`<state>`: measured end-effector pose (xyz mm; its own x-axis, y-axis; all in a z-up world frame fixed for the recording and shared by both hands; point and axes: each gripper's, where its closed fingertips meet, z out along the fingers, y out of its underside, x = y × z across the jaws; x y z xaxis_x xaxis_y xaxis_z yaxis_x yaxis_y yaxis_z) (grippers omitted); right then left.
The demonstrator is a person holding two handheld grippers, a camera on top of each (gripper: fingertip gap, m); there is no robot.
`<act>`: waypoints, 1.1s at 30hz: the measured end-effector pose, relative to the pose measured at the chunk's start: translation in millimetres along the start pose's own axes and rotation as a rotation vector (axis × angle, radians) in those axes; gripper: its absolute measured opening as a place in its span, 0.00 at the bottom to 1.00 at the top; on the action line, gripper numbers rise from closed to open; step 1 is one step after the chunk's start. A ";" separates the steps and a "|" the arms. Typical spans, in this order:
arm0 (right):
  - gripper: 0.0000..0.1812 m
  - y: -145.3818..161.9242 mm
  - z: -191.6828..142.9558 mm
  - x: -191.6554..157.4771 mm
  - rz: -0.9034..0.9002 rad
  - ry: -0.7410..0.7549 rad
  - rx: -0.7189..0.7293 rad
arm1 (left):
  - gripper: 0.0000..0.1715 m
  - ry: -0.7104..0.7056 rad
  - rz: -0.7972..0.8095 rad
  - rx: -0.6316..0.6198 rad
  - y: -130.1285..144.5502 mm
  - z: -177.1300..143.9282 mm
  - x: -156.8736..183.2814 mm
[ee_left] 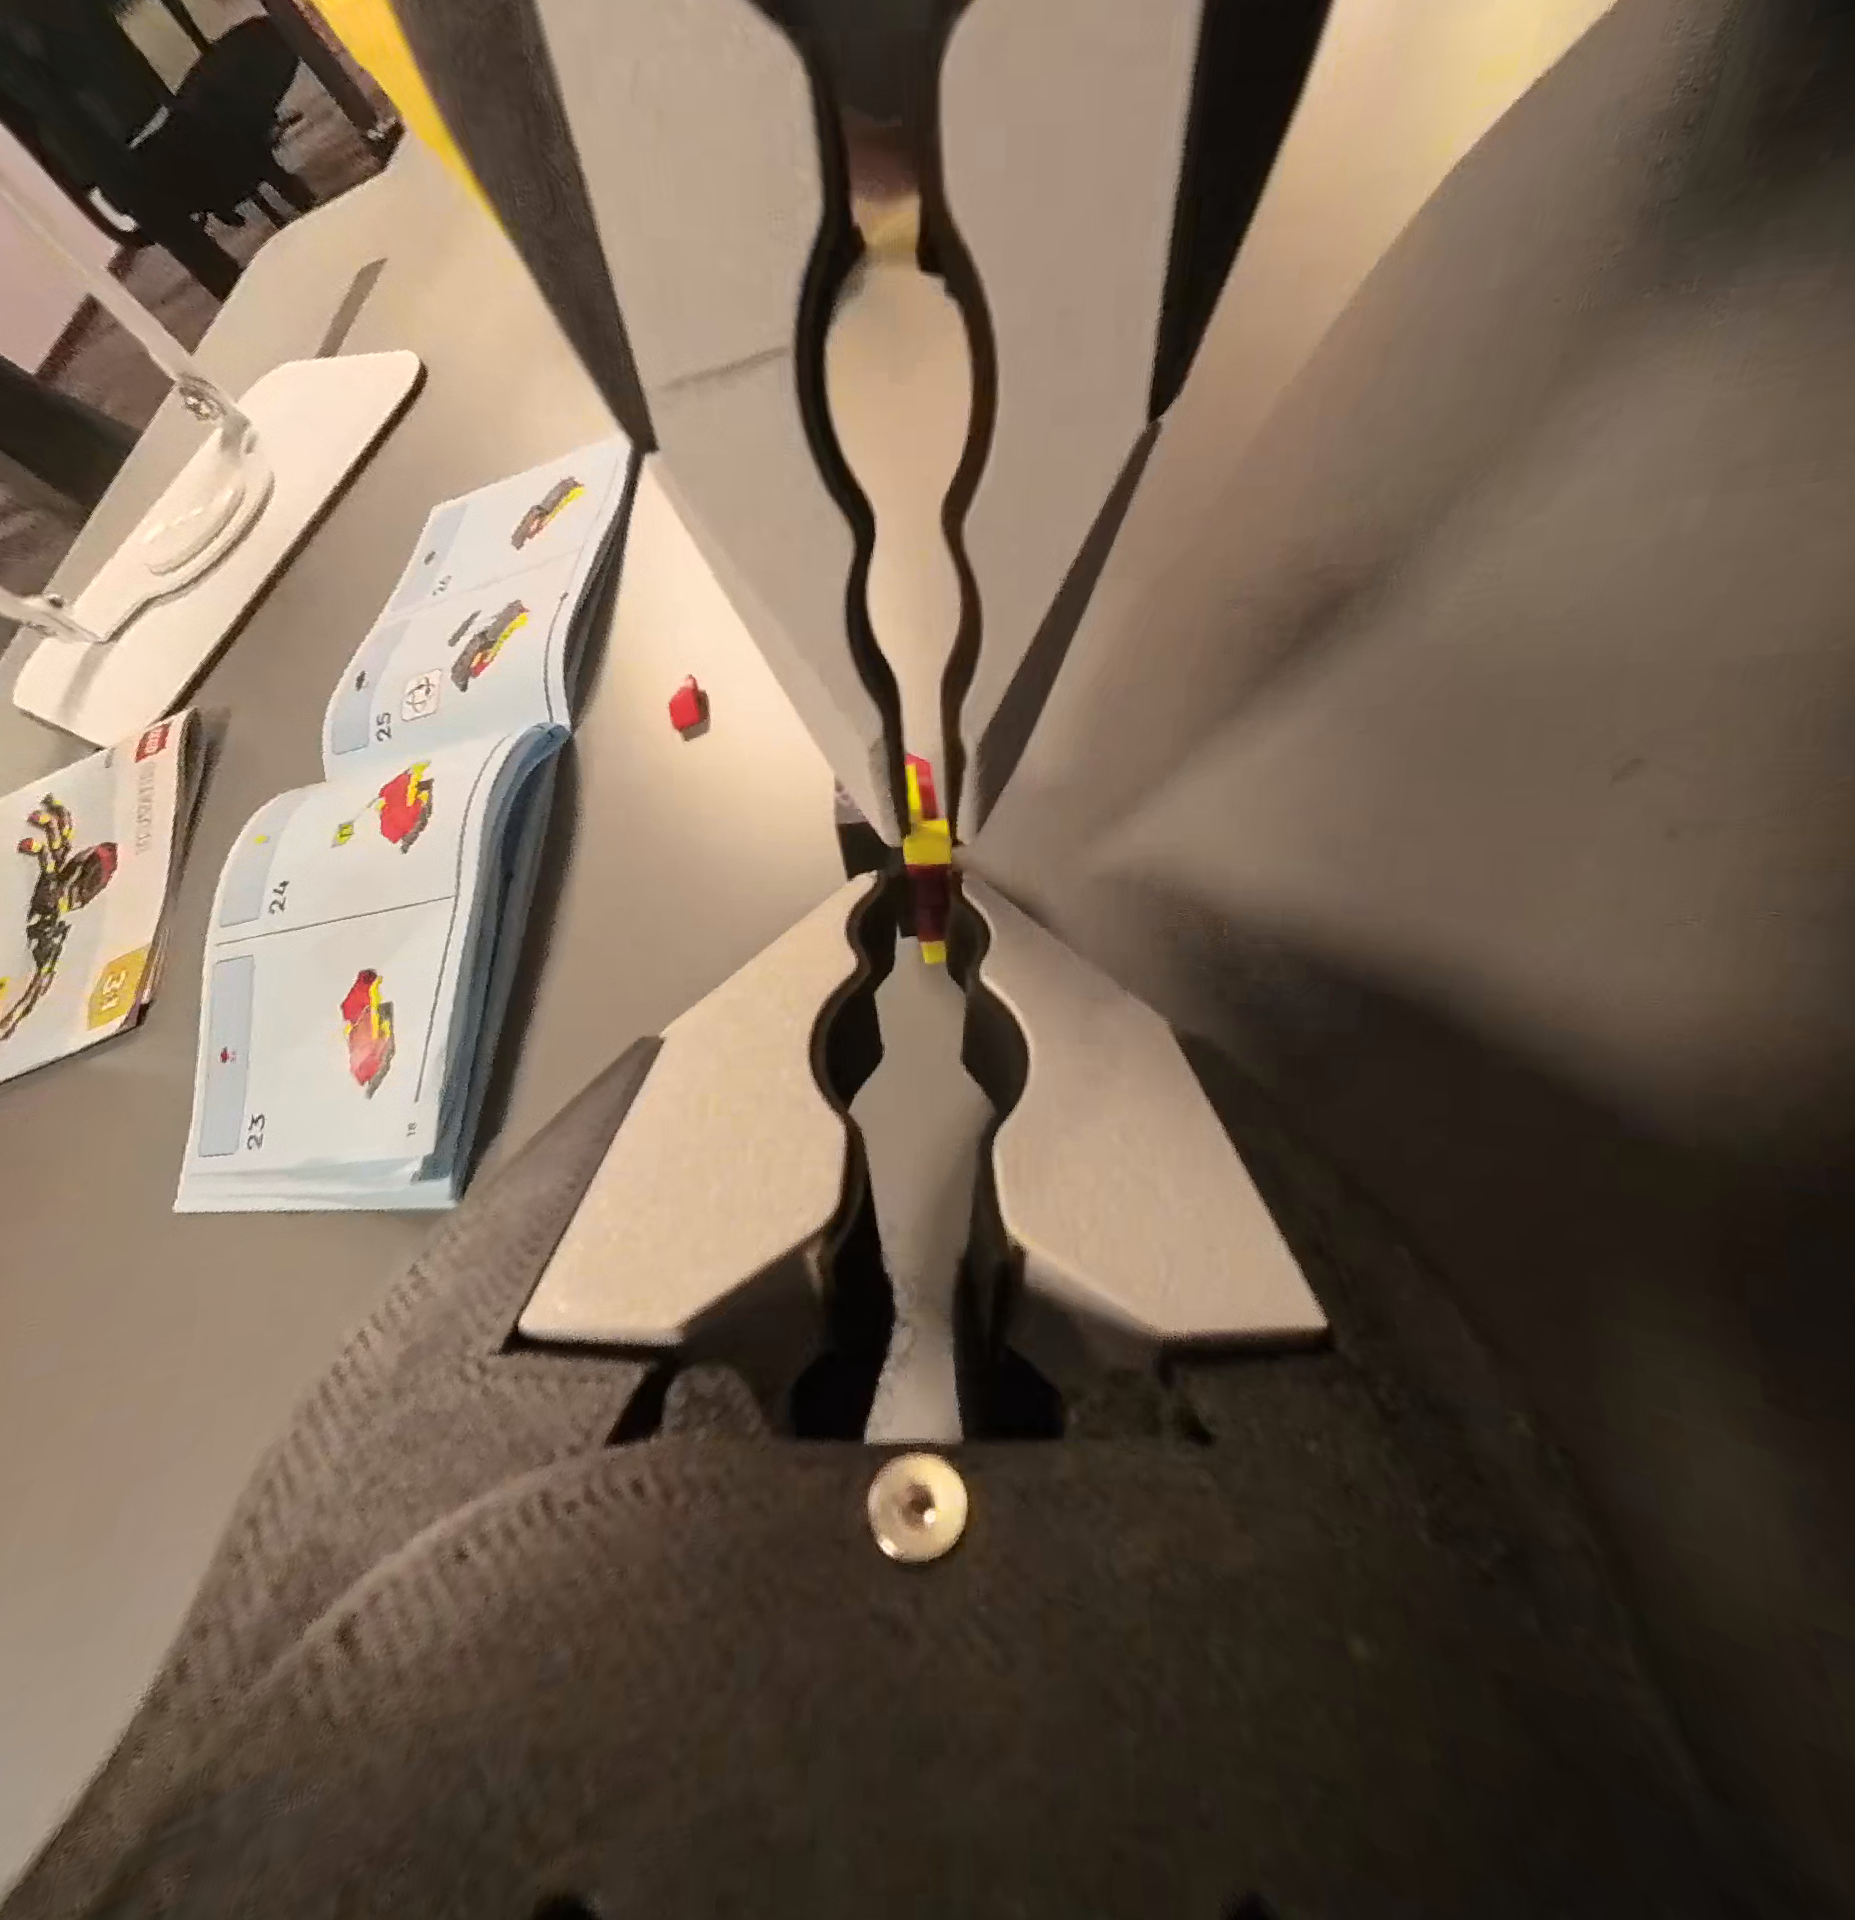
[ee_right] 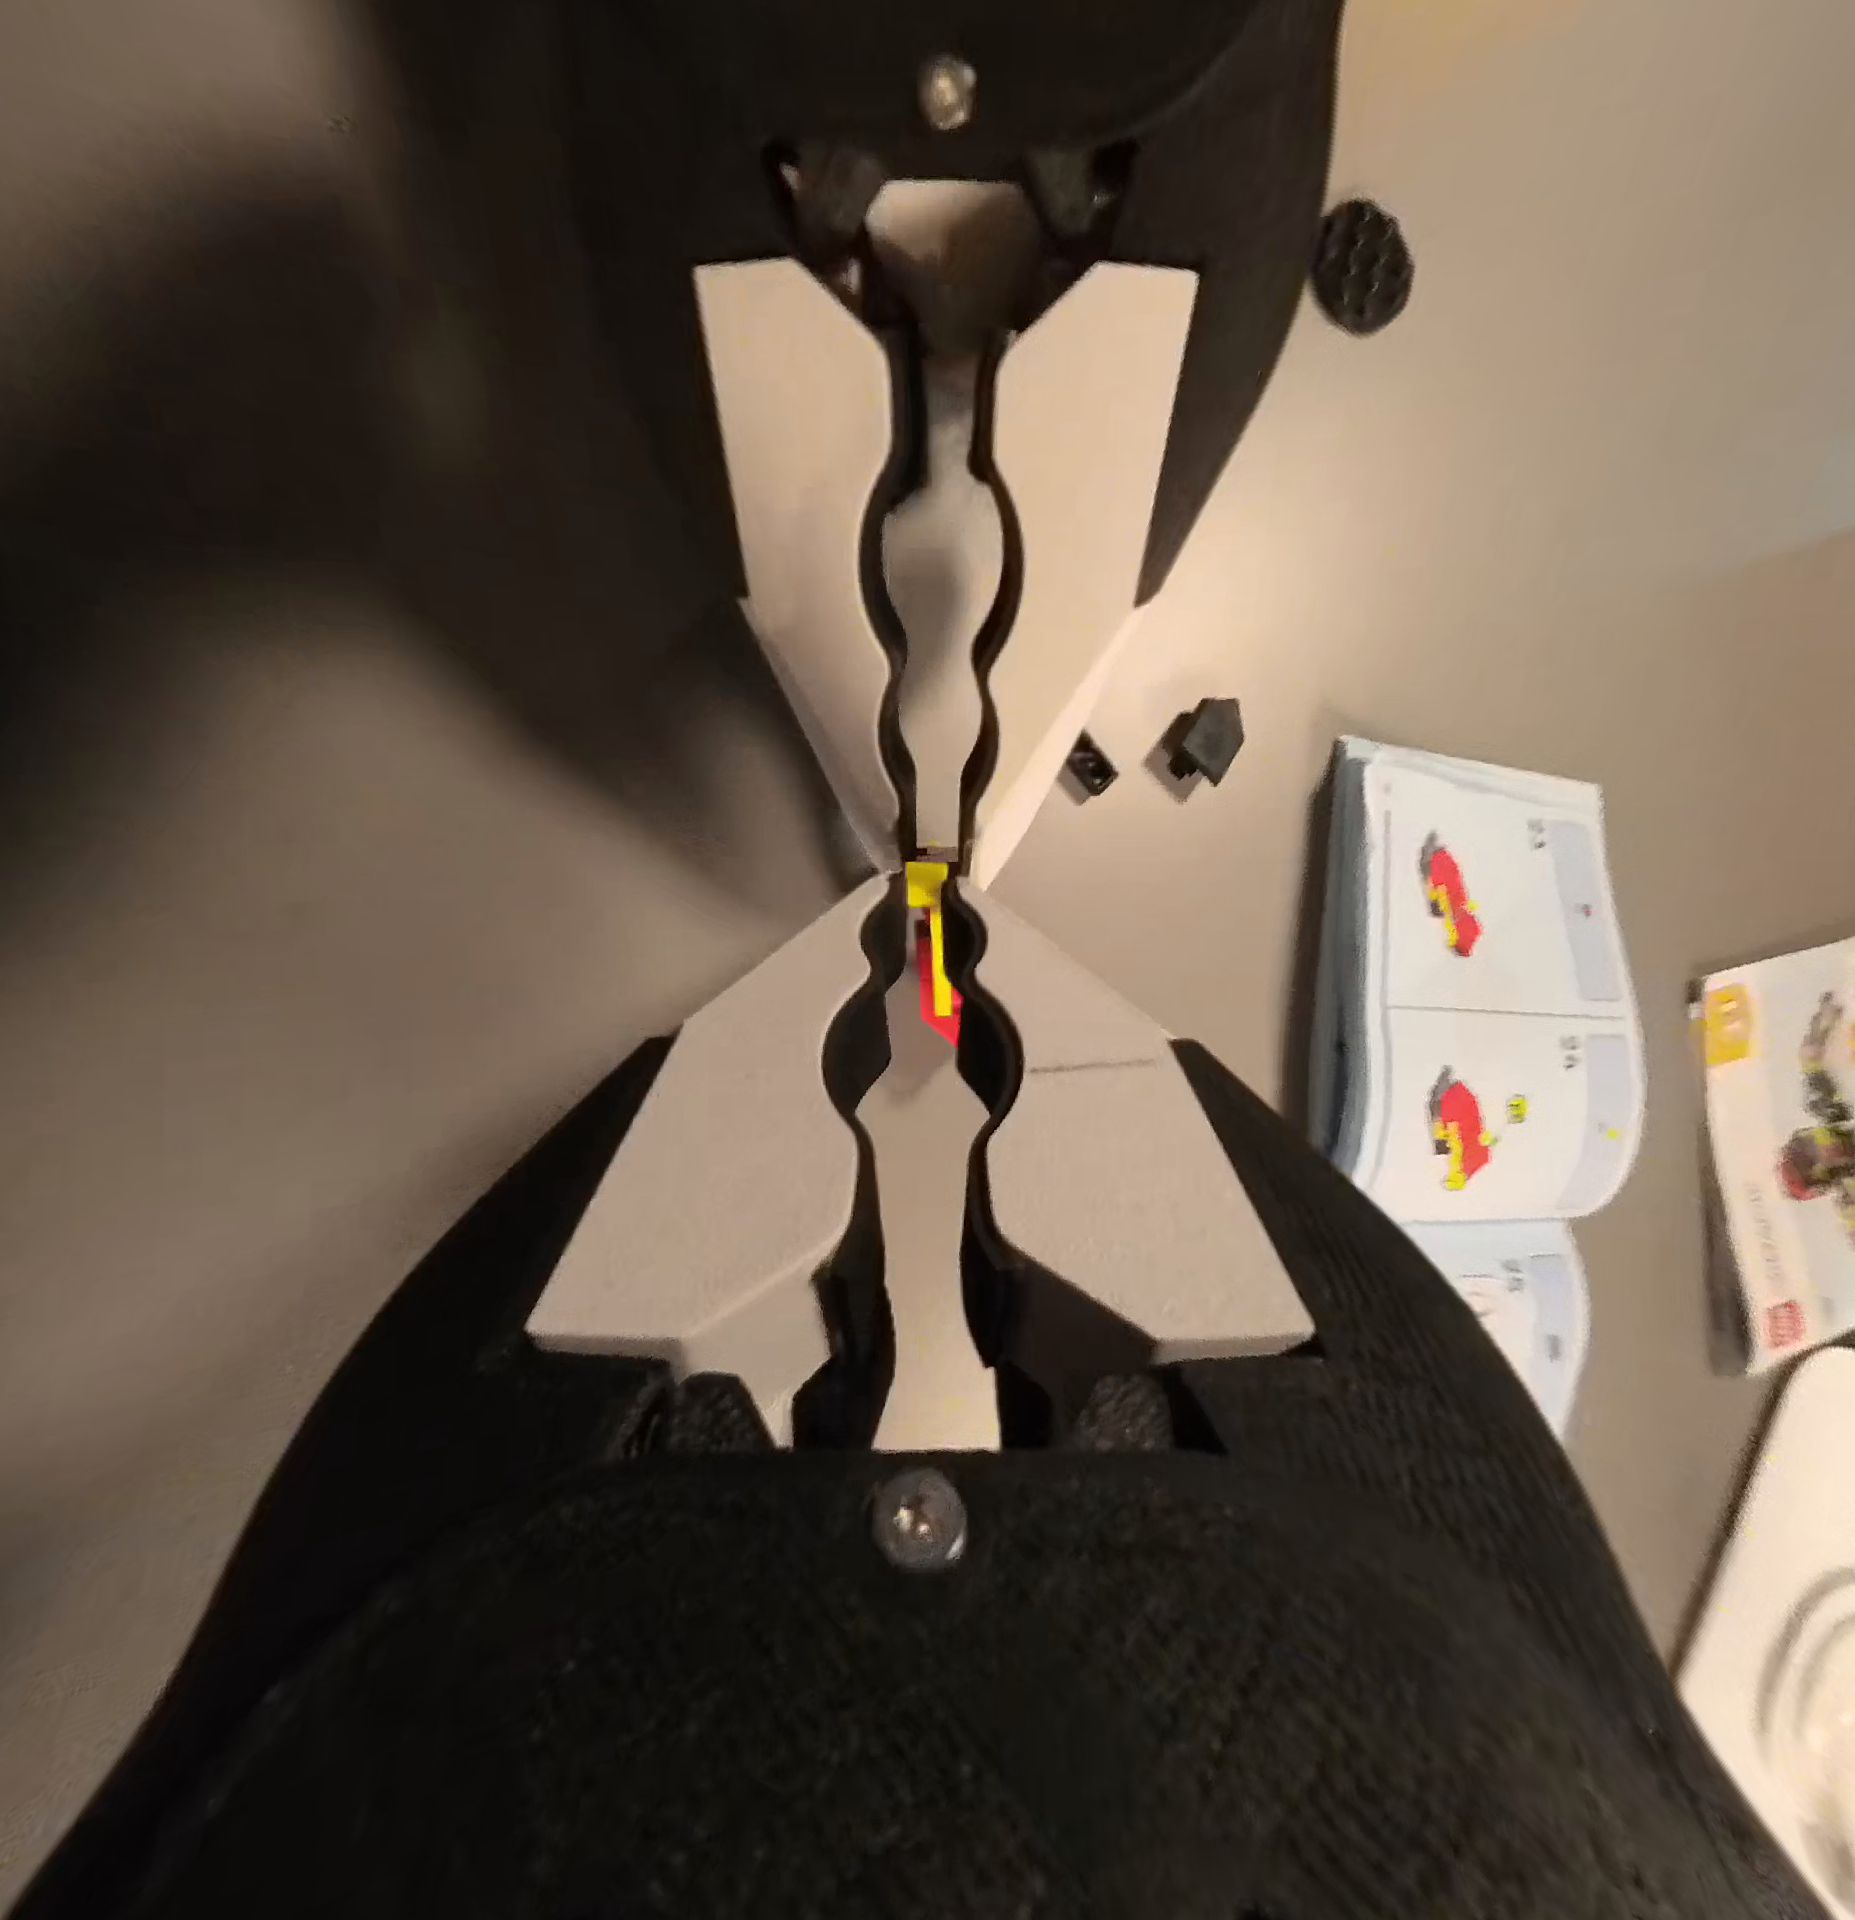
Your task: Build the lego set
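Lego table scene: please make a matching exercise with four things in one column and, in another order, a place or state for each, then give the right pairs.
Things:
1. red-and-yellow lego assembly
2. loose red brick
3. open instruction booklet
4. two black bricks

Places or states:
A. lying flat on the table, pages up
B. gripped between the tips of both grippers
C. alone on the table, between the booklet and the grippers
D. side by side on the table, above the booklet in the right wrist view

Pairs: 1-B, 2-C, 3-A, 4-D

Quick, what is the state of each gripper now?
Left gripper: shut on the red-and-yellow lego piece.
Right gripper: shut on the same lego piece.
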<state>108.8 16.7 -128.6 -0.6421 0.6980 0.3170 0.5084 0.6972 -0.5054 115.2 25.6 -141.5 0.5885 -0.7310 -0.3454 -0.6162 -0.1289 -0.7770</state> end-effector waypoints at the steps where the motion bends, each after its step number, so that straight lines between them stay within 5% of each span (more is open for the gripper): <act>1: 0.02 -0.9 -0.4 0.9 -0.042 0.017 0.002 | 0.04 -0.001 -0.007 0.007 -0.6 -0.8 -0.8; 6: 0.02 -2.5 -2.5 -0.1 -0.176 0.035 0.033 | 0.04 0.023 -0.022 0.030 -2.9 -2.7 0.4; 13: 0.02 -3.4 -2.8 -0.9 0.018 -0.085 0.087 | 0.04 0.023 -0.013 0.047 -4.7 -4.5 1.0; 25: 0.02 -2.0 -0.8 2.3 0.005 -0.043 0.097 | 0.05 0.013 -0.022 0.025 -1.4 -2.4 -1.7; 30: 0.15 -17.2 -17.1 15.2 -0.003 0.059 0.226 | 0.05 0.018 -0.178 0.079 -5.9 -8.0 -14.6; 33: 0.20 -22.9 -29.9 28.6 -0.051 0.203 0.290 | 0.05 0.112 -0.407 0.151 -11.3 -14.8 -21.8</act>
<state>96.0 25.6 -83.9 -0.5203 0.7022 0.4860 0.2757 0.6767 -0.6826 101.5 33.0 -117.4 0.7021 -0.7098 0.0573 -0.2577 -0.3283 -0.9087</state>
